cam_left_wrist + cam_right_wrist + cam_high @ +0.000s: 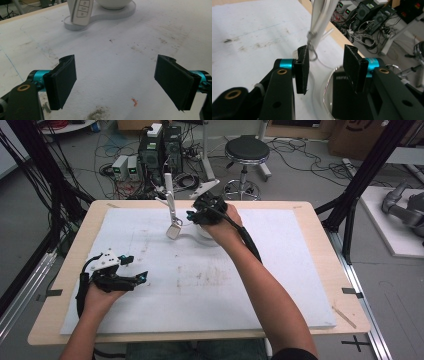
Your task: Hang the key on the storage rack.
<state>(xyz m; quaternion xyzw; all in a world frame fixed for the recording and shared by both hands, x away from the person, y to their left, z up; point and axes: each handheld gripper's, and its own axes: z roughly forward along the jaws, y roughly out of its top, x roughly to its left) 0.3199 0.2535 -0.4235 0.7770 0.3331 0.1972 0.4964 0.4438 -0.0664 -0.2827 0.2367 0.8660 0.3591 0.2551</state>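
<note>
While the car key (173,231) hangs free — right claw (192,216) open.

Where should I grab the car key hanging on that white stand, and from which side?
Take the car key by its flat body, across its thin edges, coming level from the open mat side. It hangs upright from the stand, button face showing, just above the white base, so the ring end stays free to lift off.
</note>
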